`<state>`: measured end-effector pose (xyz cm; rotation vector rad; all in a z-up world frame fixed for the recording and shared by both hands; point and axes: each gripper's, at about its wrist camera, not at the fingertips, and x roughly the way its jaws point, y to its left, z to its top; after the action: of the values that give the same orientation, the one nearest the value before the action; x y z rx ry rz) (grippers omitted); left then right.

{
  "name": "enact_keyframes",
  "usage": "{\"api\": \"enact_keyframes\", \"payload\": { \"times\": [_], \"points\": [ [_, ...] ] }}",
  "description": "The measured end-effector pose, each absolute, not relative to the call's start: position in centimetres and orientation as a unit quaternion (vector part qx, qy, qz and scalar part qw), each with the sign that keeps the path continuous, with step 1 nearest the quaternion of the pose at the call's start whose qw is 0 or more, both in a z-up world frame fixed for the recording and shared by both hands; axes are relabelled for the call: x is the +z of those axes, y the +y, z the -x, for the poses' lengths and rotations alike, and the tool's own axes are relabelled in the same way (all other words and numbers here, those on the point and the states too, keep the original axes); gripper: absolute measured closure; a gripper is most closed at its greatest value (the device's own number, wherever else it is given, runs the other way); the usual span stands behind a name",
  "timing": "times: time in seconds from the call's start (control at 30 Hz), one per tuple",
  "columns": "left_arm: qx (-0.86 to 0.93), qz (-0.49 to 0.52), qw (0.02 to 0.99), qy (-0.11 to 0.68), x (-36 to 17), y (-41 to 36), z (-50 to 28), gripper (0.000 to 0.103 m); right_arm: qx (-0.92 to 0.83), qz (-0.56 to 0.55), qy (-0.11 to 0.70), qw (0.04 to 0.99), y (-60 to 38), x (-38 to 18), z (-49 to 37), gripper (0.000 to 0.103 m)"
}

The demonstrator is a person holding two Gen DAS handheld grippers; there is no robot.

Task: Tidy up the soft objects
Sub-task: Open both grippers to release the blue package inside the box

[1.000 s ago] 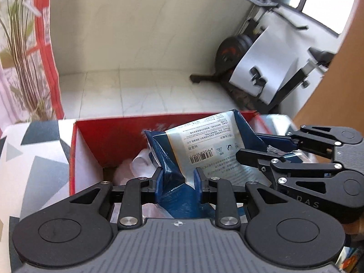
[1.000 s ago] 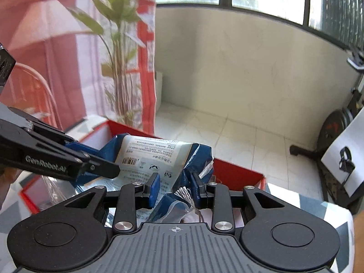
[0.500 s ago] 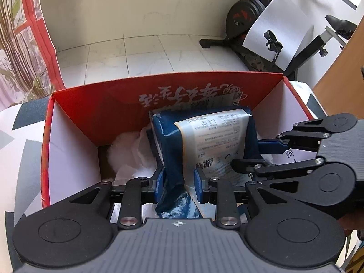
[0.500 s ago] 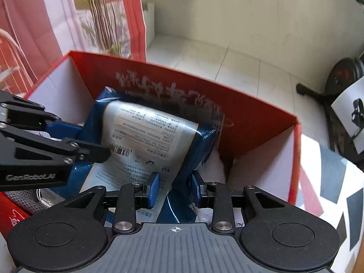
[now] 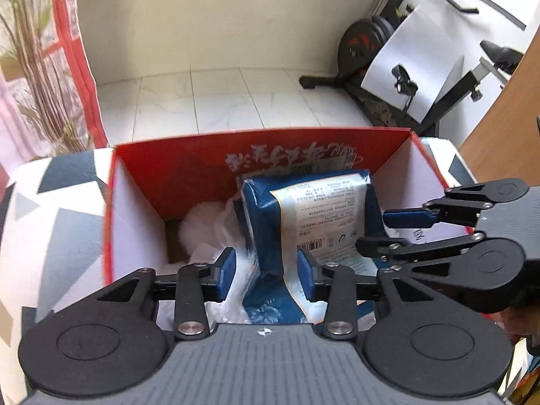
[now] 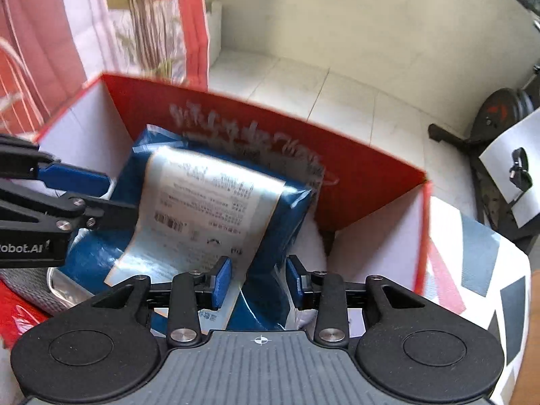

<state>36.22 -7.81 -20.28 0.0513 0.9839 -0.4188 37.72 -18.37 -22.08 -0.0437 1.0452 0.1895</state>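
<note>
A: We note the blue plastic soft pack [image 5: 310, 222] inside the red cardboard box [image 5: 189, 175], long axis toward the far wall.

B: It sits between our left gripper [image 5: 266, 275] and right gripper [image 6: 258, 278]; both spread, released.

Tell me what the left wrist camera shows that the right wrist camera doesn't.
Only the left wrist view shows the white fluffy stuff lying in the box left of the pack. Only the right wrist view shows a grey woven item at the lower left. Both show the red box, the blue pack inside it, the open left gripper and open right gripper, and the exercise bike.
</note>
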Motion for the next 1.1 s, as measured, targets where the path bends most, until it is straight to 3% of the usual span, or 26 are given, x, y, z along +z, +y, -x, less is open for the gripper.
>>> {"api": "enact_keyframes", "payload": {
  "times": [0.2, 0.27, 0.37, 0.4, 0.43, 0.47, 0.5, 0.57, 1.1],
  "points": [
    [-0.201, -0.009, 0.882, 0.426, -17.5, -6.5, -32.7, 0.06, 0.09, -0.006, 0.435, 0.896, -19.8, -18.3, -33.6, 0.054],
    [-0.207, -0.004, 0.892, 0.402, -16.7, -5.8, -30.9, 0.06, 0.088, -0.012, 0.414, 0.906, -20.8, -17.1, -32.2, 0.045],
    [-0.212, 0.003, 0.9, 0.381, -15.9, -4.8, -28.5, 0.059, 0.091, -0.022, 0.376, 0.922, -21.2, -15.9, -29.4, 0.023],
    [-0.21, 0.006, 0.902, 0.378, -15.6, -4.5, -27.8, 0.053, 0.09, -0.026, 0.361, 0.928, -21.3, -15.6, -28.4, 0.017],
    [-0.208, 0.008, 0.904, 0.374, -15.4, -3.9, -26.9, 0.049, 0.087, -0.029, 0.348, 0.933, -21.3, -15.3, -27.4, 0.004],
    [-0.204, 0.011, 0.907, 0.369, -15.3, -3.4, -26.1, 0.038, 0.082, -0.032, 0.333, 0.939, -21.5, -15.0, -26.3, 0.0],
    [-0.197, 0.014, 0.909, 0.366, -15.2, -2.9, -25.2, 0.027, 0.08, -0.035, 0.325, 0.942, -21.6, -14.9, -25.5, 0.0],
    [-0.172, 0.01, 0.915, 0.366, -15.2, -2.1, -23.9, 0.02, 0.076, -0.041, 0.318, 0.944, -21.9, -14.7, -23.9, 0.0],
    [-0.133, 0.064, 0.898, 0.415, -21.4, 1.8, -17.3, 0.019, 0.037, -0.065, 0.358, 0.931, -21.4, -19.4, -15.7, 0.0]
  ]
}}
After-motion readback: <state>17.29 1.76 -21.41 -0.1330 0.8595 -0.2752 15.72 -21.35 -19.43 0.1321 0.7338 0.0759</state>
